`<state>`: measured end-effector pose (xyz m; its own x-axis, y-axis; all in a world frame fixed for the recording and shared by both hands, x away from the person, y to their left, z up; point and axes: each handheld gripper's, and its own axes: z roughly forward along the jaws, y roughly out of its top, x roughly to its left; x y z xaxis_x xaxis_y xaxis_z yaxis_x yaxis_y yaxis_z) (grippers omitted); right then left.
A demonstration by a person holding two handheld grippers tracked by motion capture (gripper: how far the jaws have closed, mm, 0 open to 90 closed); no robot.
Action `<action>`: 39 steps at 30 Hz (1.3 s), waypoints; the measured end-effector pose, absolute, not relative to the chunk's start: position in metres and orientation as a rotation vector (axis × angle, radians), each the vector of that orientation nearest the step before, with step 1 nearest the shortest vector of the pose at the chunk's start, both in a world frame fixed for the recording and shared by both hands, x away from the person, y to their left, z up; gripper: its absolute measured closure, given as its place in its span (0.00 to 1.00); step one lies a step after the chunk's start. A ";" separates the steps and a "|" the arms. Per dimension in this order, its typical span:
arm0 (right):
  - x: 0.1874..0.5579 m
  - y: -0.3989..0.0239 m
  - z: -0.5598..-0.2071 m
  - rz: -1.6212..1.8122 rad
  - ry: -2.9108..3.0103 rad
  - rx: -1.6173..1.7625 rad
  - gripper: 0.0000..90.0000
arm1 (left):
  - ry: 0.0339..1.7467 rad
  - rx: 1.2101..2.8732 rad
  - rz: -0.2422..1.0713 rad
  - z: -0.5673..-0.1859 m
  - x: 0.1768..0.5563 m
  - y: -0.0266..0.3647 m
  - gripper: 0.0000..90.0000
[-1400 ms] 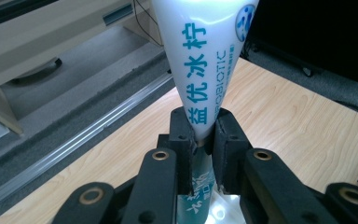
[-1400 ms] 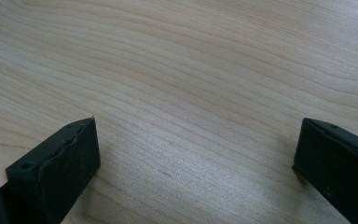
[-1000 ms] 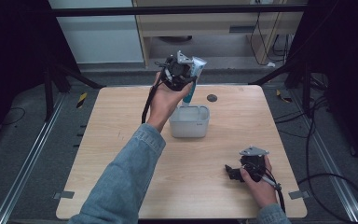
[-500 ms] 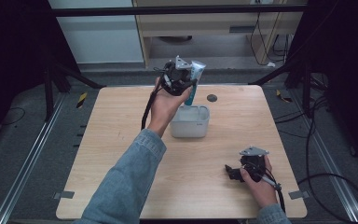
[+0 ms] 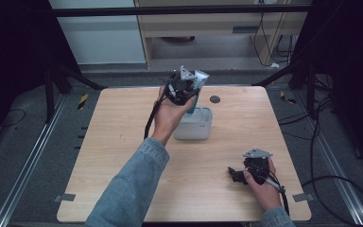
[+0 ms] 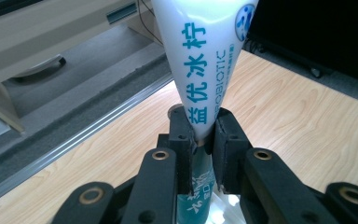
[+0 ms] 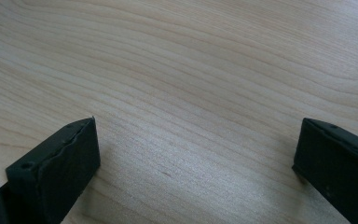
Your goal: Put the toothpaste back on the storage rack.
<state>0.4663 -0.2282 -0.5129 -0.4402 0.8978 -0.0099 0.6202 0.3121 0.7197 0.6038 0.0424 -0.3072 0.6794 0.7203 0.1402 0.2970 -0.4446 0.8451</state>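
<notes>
A white and teal tube (image 6: 205,70) with blue lettering stands between the jaws of my left gripper (image 6: 204,135), which is shut on its lower part. In the high view the left gripper (image 5: 185,90) holds the tube (image 5: 197,85) just above a white open box (image 5: 194,125) at the middle of the table, and the tube's lower end dips toward the box's opening. My right gripper (image 7: 196,158) stands open, its jaws wide apart over bare wood. It rests low at the table's front right (image 5: 238,174) in the person's hand.
The light wooden table (image 5: 123,142) has a small dark round spot (image 5: 214,99) near its far edge. Behind the table are a cabinet and cables on a dark floor. Metal rails run along both sides.
My left gripper has come down a little with the tube, closer to the white box. The right gripper has kept still.
</notes>
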 end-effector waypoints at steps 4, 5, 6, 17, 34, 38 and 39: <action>0.466 -0.228 -0.513 0.915 2.174 1.349 0.00 | 0.778 2.035 0.619 -0.311 0.604 0.043 0.88; 0.466 -0.228 -0.513 0.915 2.174 1.349 0.00 | 0.776 2.042 0.622 -0.313 0.604 0.043 0.88; 0.467 -0.228 -0.513 0.915 2.173 1.342 0.00 | 0.783 2.043 0.618 -0.316 0.604 0.043 0.88; 0.467 -0.229 -0.513 0.916 2.174 1.335 0.00 | 0.814 2.063 0.590 -0.339 0.604 0.045 0.88; 0.467 -0.229 -0.513 0.916 2.172 1.337 0.00 | 0.852 2.083 0.543 -0.362 0.609 0.044 0.88; 0.467 -0.229 -0.513 0.915 2.173 1.337 0.00 | 0.850 2.093 0.539 -0.365 0.609 0.041 0.88; 0.467 -0.229 -0.513 0.915 2.173 1.337 0.00 | 0.851 2.097 0.539 -0.365 0.609 0.041 0.88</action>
